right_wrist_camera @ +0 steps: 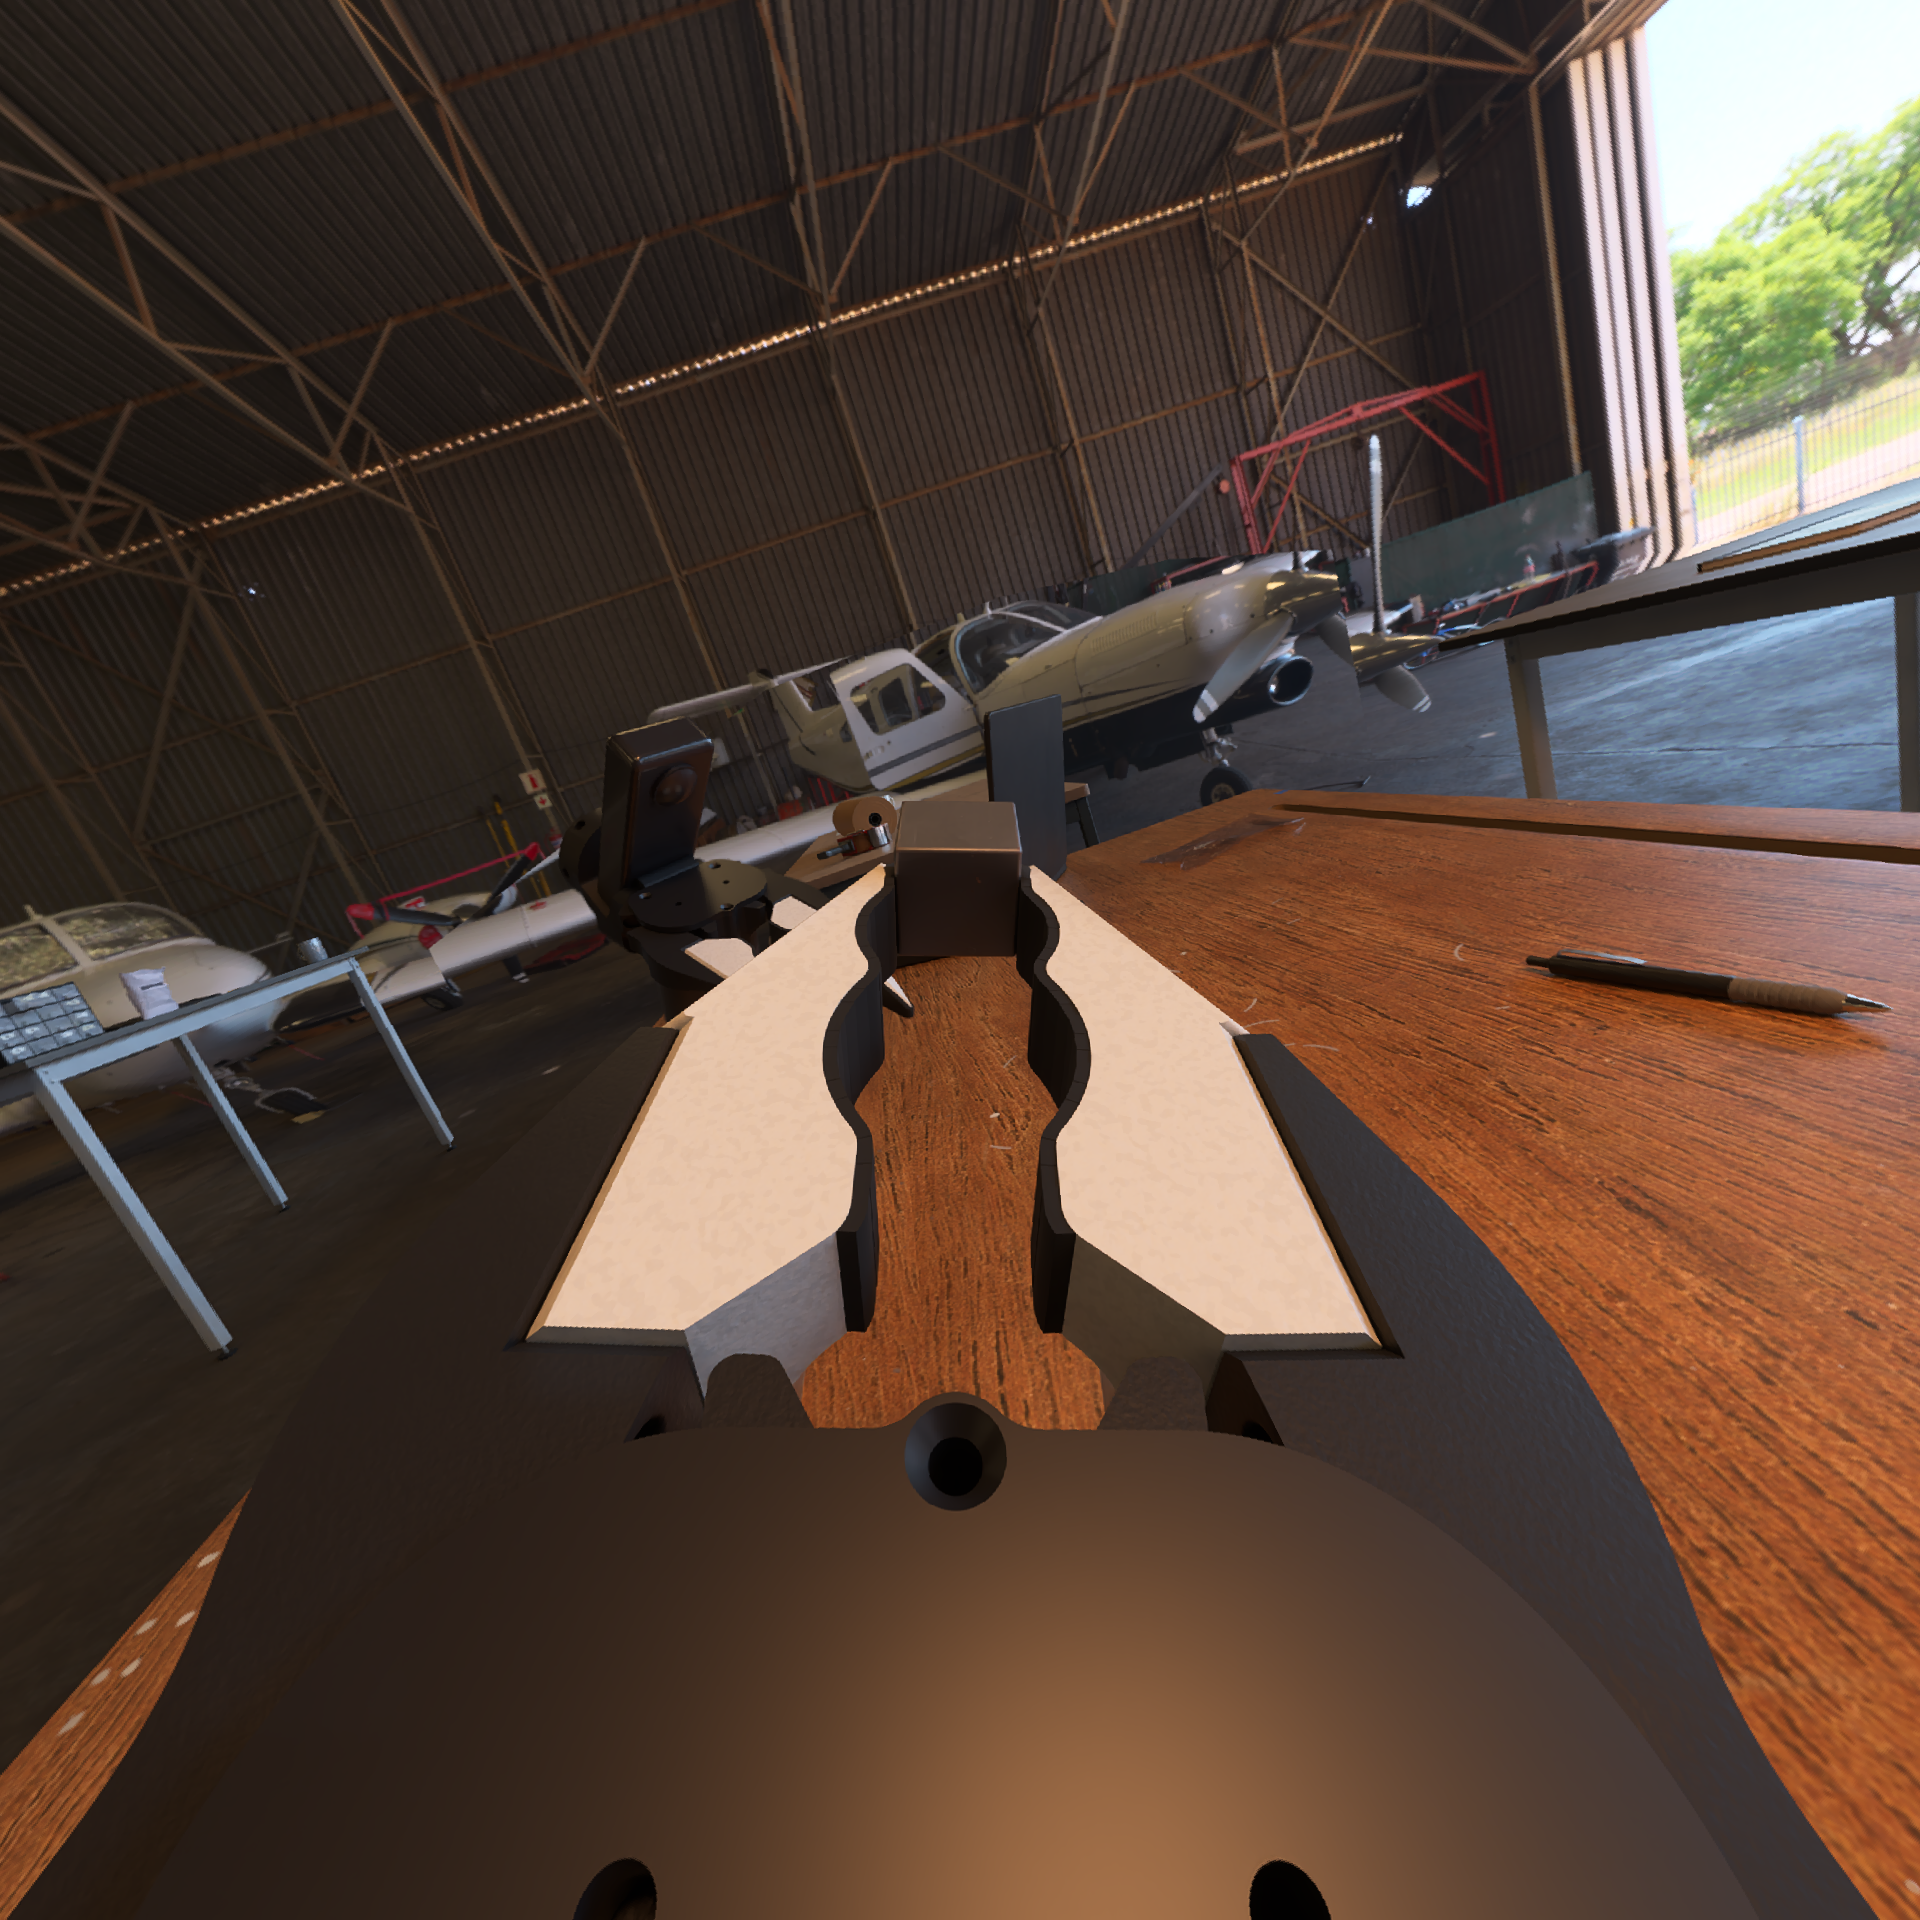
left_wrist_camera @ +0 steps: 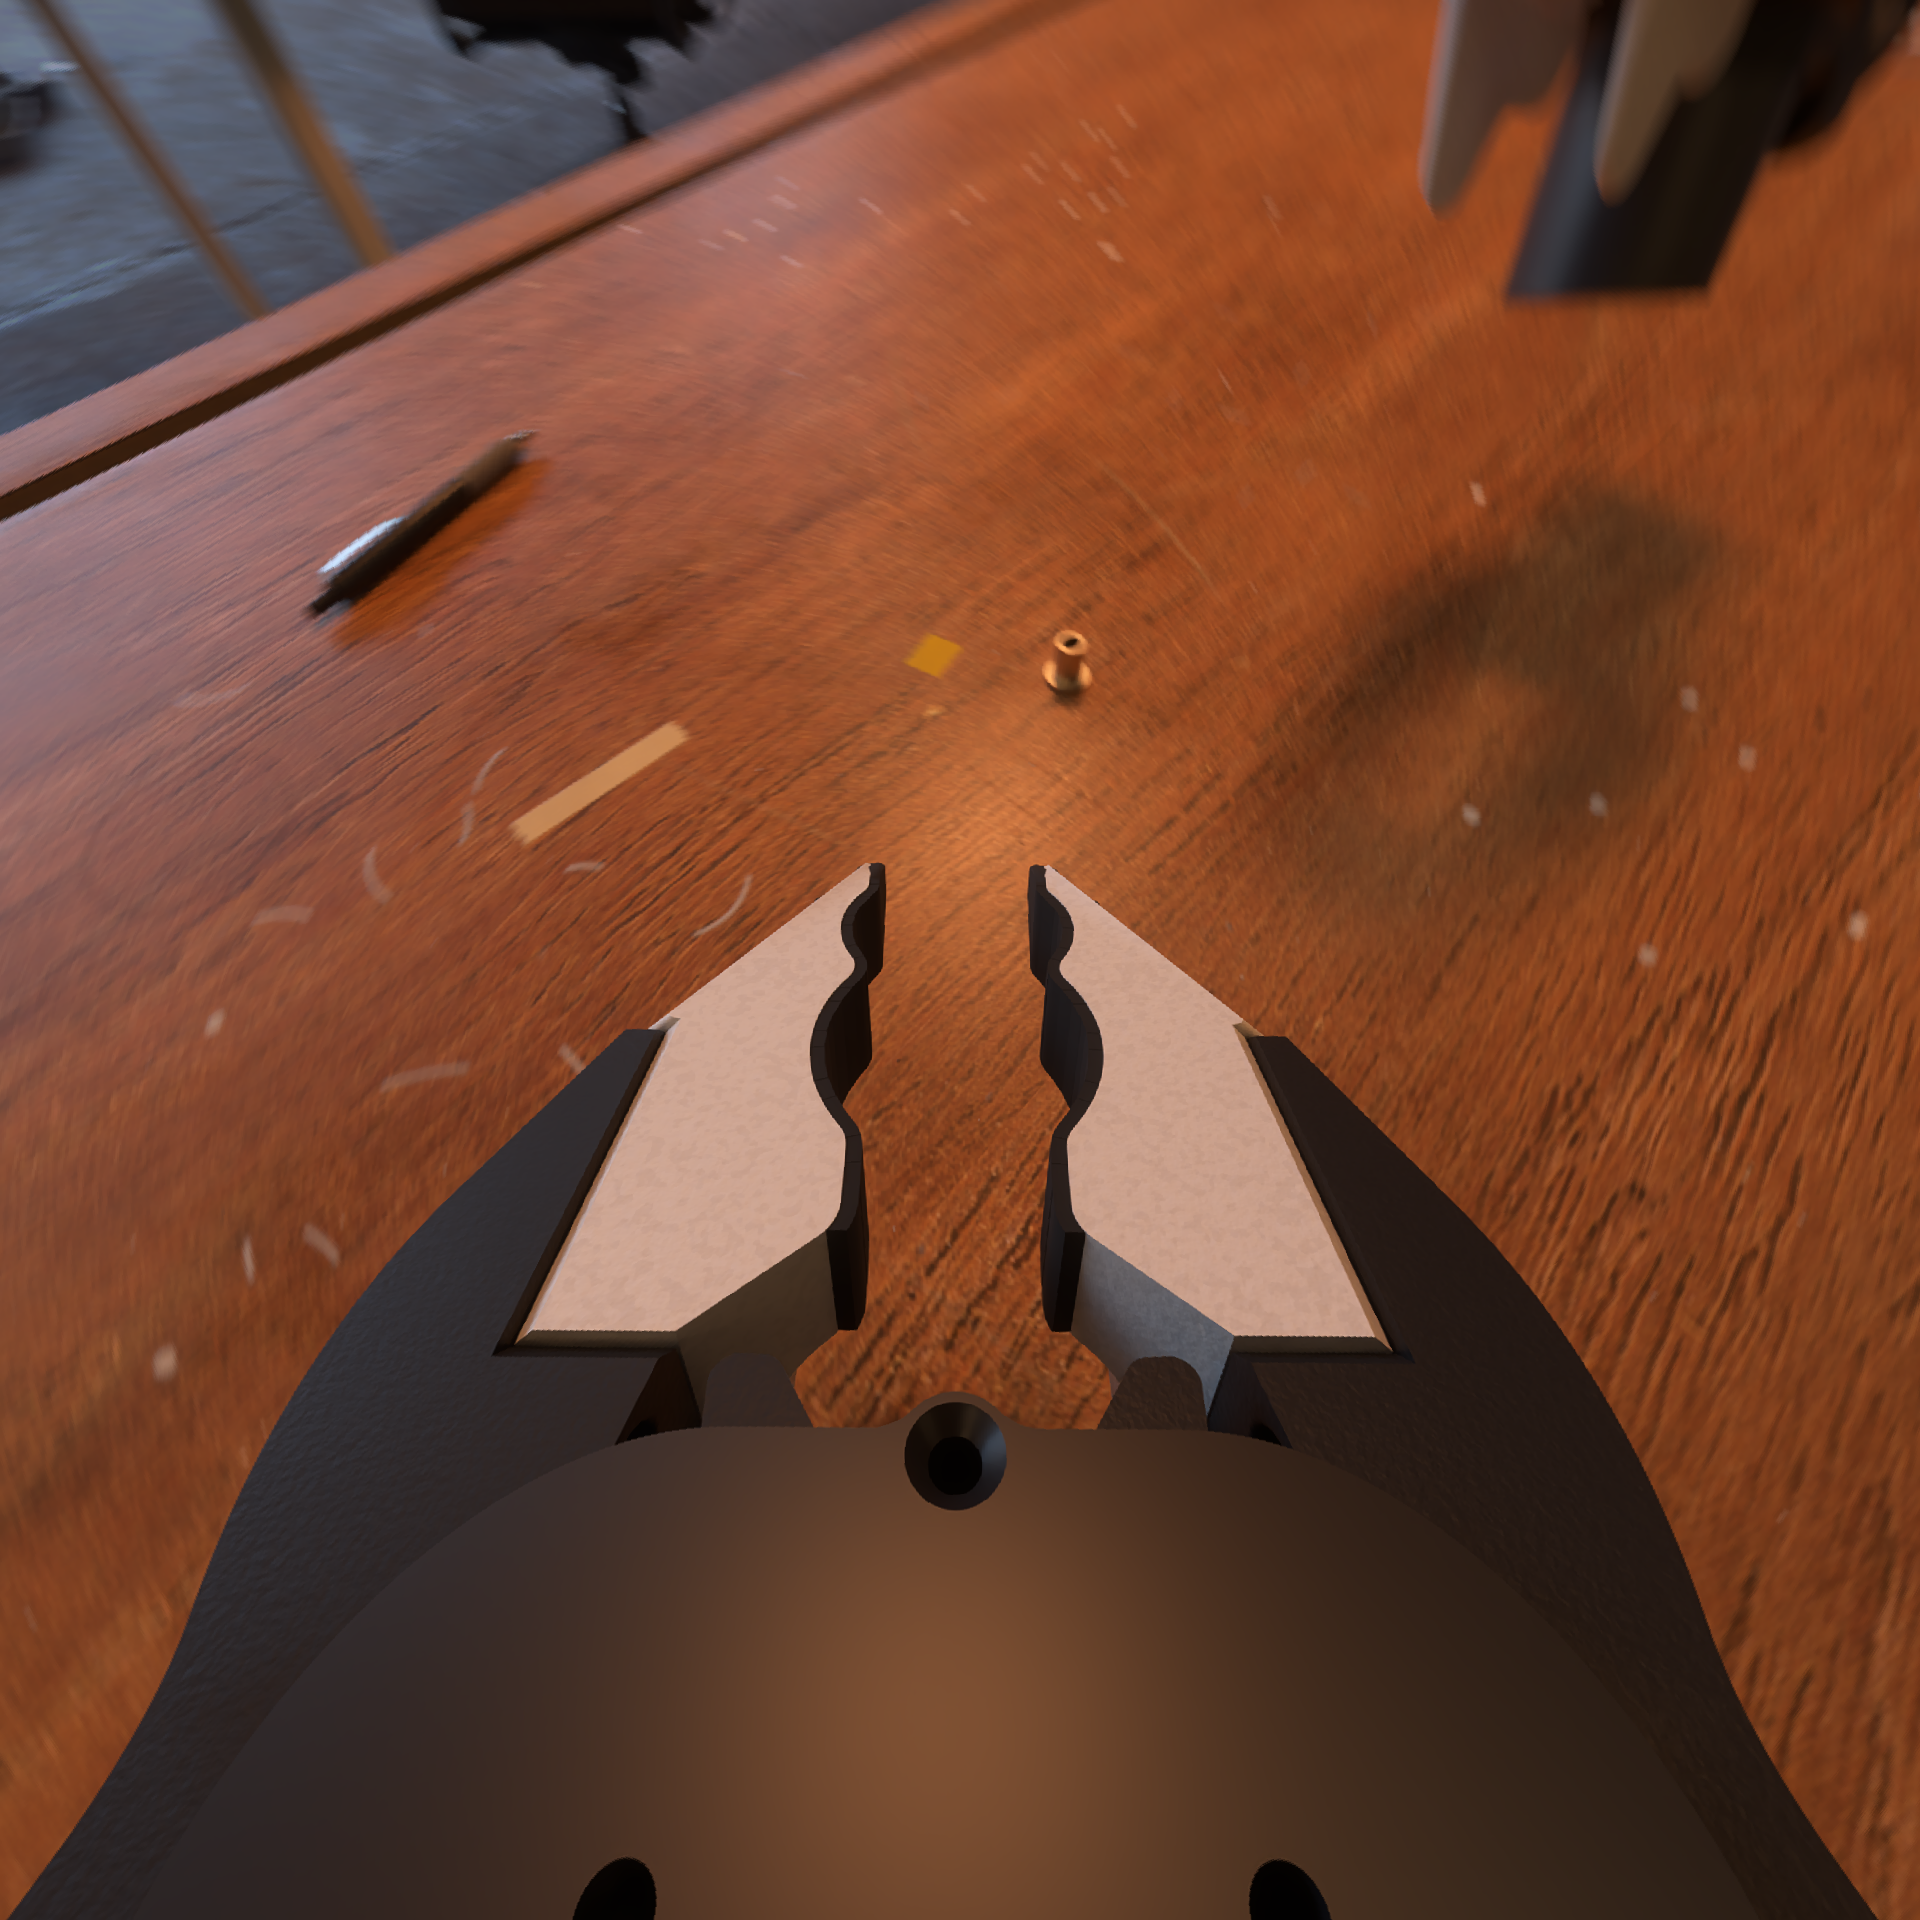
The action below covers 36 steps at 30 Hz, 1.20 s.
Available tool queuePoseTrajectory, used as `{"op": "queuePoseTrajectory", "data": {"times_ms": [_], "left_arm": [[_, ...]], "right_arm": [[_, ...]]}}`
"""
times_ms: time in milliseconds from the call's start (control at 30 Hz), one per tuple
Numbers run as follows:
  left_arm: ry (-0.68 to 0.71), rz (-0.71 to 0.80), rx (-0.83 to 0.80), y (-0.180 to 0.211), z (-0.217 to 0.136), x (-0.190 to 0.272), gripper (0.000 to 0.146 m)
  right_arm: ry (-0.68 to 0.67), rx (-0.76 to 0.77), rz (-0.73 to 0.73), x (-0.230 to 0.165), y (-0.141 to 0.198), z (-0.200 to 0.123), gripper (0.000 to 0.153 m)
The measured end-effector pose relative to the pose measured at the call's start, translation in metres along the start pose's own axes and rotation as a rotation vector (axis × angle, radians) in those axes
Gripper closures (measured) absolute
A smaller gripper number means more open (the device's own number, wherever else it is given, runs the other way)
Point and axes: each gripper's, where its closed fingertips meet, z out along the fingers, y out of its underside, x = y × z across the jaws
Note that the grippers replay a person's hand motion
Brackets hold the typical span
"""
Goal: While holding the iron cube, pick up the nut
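Note:
The nut (left_wrist_camera: pixel 1067 665) is small and brass-coloured and stands on the wooden table (left_wrist_camera: pixel 1351 1039), a little ahead and right of my left gripper (left_wrist_camera: pixel 956 883). That gripper is open and empty above the table. My right gripper (right_wrist_camera: pixel 956 878) is shut on the dark iron cube (right_wrist_camera: pixel 956 883) at its fingertips and holds it above the table. In the left wrist view the right gripper and its cube (left_wrist_camera: pixel 1621 208) hang at the top right, clear of the table. The nut does not show in the right wrist view.
A dark pen (left_wrist_camera: pixel 421 520) lies at the far left, also in the right wrist view (right_wrist_camera: pixel 1704 982). A yellow square scrap (left_wrist_camera: pixel 933 655) and a tan strip (left_wrist_camera: pixel 601 781) lie near the nut. The table's edge (left_wrist_camera: pixel 312 353) runs behind the pen.

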Motion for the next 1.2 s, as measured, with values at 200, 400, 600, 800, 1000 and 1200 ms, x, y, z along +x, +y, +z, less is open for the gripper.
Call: {"op": "queuePoseTrajectory", "data": {"times_ms": [200,400,600,800,1000,1200], "left_arm": [[0.244,0.342,-0.157,0.001,0.076,0.034,0.115],[0.417,0.435,-0.239,0.003,0.128,0.064,0.116],[0.38,0.607,-0.2,-0.001,0.161,0.059,0.115],[0.497,0.655,-0.257,0.004,0.18,0.051,0.111],[0.448,0.695,-0.264,0.002,0.186,0.041,0.132],[0.353,0.631,-0.237,-0.018,0.175,0.017,0.132]], "right_arm": [[0.026,-0.004,-0.008,0.006,0.001,-0.003,0.131],[0.047,0.012,-0.011,0.012,-0.003,-0.011,0.131],[0.016,0.005,-0.001,0.011,-0.001,-0.012,0.131],[-0.035,0.03,0.023,0.006,-0.004,-0.014,0.131],[-0.066,0.052,0.047,0.005,-0.006,-0.018,0.131],[-0.111,0.071,0.062,0.002,-0.008,-0.02,0.131]]}}
